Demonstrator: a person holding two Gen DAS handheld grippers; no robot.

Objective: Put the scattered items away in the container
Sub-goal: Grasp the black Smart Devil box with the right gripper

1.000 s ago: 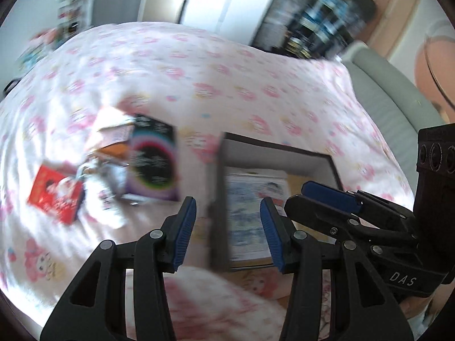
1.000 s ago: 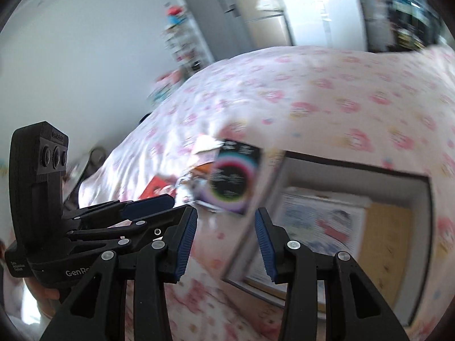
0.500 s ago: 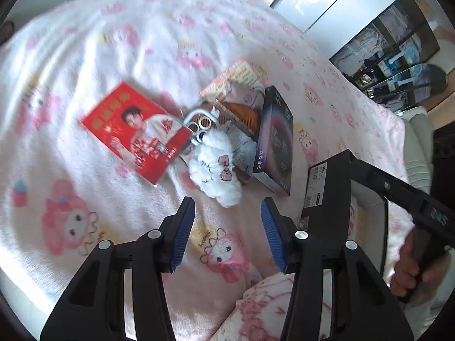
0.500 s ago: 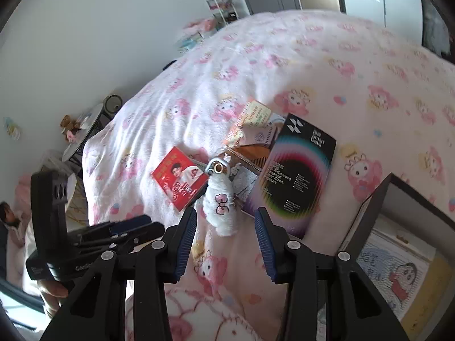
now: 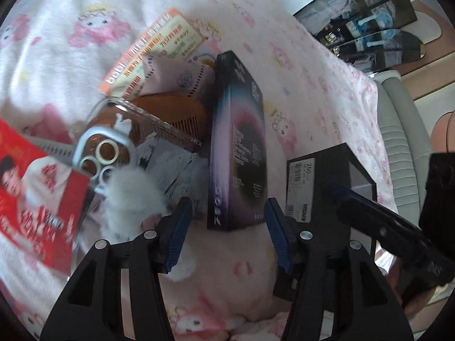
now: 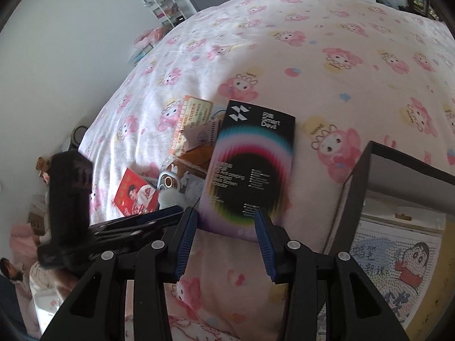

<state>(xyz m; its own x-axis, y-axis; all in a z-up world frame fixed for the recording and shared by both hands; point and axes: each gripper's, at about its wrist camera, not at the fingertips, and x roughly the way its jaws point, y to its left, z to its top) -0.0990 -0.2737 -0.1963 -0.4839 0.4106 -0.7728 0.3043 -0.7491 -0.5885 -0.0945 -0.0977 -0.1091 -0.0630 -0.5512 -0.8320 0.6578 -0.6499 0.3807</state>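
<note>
Fingers of both grippers stand spread apart with nothing between the pads. Left gripper [image 5: 226, 234] hovers over the near short edge of the black screen-protector box [image 5: 237, 153], its blue-padded fingers flanking that edge without visible contact; the same box shows in the right wrist view [image 6: 250, 167], where the right gripper [image 6: 226, 241] hangs just short of the box's near edge, also clear of it. This box serves as landmark: it lies flat on the pink cartoon-print bedspread [image 6: 298, 56]. Touching its left long side is a pile of loose items: a wooden comb [image 5: 176, 113], a pale pink sachet [image 5: 173, 76] and an orange leaflet [image 5: 153, 54] at the far end, a clear phone case [image 5: 128, 130] with camera rings beside the comb, and a white fluffy plush [image 5: 130, 199] near the box's near-left corner. Further left of the plush lies a red card [image 5: 34, 199] bearing a portrait, partly blurred. To the right of the box, just beside it, sits the open black container [image 6: 366, 176], its labelled outer wall [image 5: 303, 187] facing the box. Inside the container a cartoon-printed sheet [image 6: 398, 264] lies flat on the bottom. All scattered items remain outside the container.
</note>
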